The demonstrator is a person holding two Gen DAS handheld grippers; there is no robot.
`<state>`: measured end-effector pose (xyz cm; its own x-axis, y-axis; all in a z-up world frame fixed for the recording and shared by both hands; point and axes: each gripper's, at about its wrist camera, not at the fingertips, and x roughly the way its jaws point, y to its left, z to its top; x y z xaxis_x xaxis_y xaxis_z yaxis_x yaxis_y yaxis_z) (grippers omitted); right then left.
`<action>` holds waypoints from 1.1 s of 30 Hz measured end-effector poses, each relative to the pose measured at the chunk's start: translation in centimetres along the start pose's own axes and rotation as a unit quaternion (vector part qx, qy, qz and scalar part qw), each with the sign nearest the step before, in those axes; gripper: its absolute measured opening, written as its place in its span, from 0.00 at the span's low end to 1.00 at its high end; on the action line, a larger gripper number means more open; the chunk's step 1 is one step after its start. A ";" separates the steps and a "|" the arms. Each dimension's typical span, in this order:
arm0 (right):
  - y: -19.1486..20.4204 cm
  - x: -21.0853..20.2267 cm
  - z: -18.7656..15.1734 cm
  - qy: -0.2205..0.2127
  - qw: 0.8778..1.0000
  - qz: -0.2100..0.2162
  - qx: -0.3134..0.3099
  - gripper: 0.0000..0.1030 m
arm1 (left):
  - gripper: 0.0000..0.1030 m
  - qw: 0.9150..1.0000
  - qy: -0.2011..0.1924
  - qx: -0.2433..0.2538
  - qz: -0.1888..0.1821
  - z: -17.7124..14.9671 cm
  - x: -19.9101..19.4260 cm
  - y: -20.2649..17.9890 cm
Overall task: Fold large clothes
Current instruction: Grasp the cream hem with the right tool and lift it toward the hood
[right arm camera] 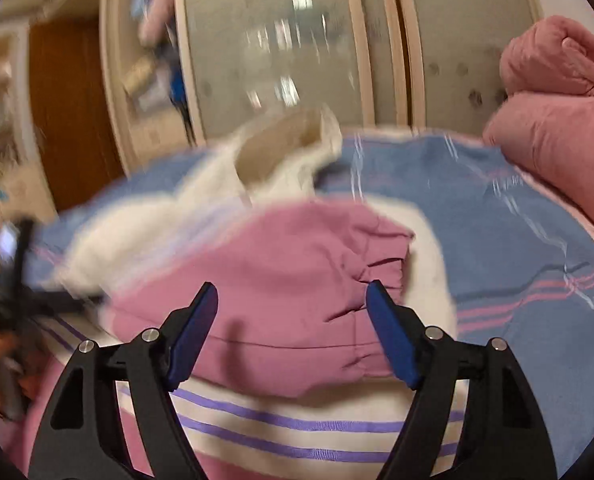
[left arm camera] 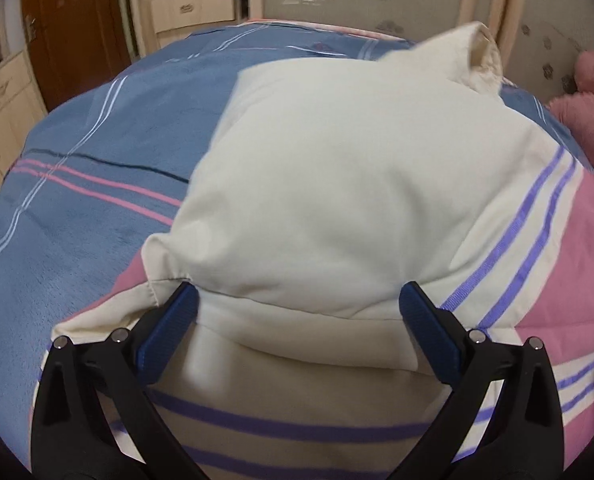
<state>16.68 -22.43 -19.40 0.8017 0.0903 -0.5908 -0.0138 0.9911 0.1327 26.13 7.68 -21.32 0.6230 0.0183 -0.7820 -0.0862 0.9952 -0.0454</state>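
Note:
A large cream and pink jacket with purple stripes [left arm camera: 337, 184] lies partly folded on a blue striped bed cover [left arm camera: 77, 200]. My left gripper [left arm camera: 297, 300] is open, its blue pads either side of a cream fold, just above it. In the right wrist view the pink sleeve with its gathered cuff [right arm camera: 297, 280] lies folded across the striped body of the jacket. My right gripper [right arm camera: 291, 292] is open over that sleeve. The left gripper shows blurred at the left edge [right arm camera: 13, 280]. The jacket's collar [right arm camera: 289, 144] lies at the far end.
A pink folded duvet [right arm camera: 557, 128] sits on the bed at the right. A wardrobe with frosted doors [right arm camera: 277, 60] and a brown door [left arm camera: 73, 32] stand behind the bed. Cream drawers [left arm camera: 1, 92] are at the left.

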 end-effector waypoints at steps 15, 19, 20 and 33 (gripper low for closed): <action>-0.1 1.9 -1.2 0.026 1.000 0.005 0.013 0.90 | 0.98 0.999 -0.025 0.041 0.006 2.4 -1.8 -0.4; -0.6 2.0 -1.5 0.024 0.999 0.031 0.020 0.96 | 0.98 0.998 -0.025 0.037 -0.041 0.9 -0.1 0.8; -0.8 1.9 -1.5 0.023 0.999 0.037 0.026 0.96 | 0.98 0.998 -0.031 0.039 -0.047 0.5 -0.4 1.0; 10.0 0.3 8.8 0.016 1.000 0.014 -0.021 0.54 | 0.98 0.991 -0.068 -0.004 -0.112 -1.7 -3.6 3.2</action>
<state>22.05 -13.32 -11.30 0.7814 0.1212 -0.6122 -0.0618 0.9912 0.1173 22.23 10.62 -19.70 0.7269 -0.1894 -0.6601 0.0601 0.9751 -0.2135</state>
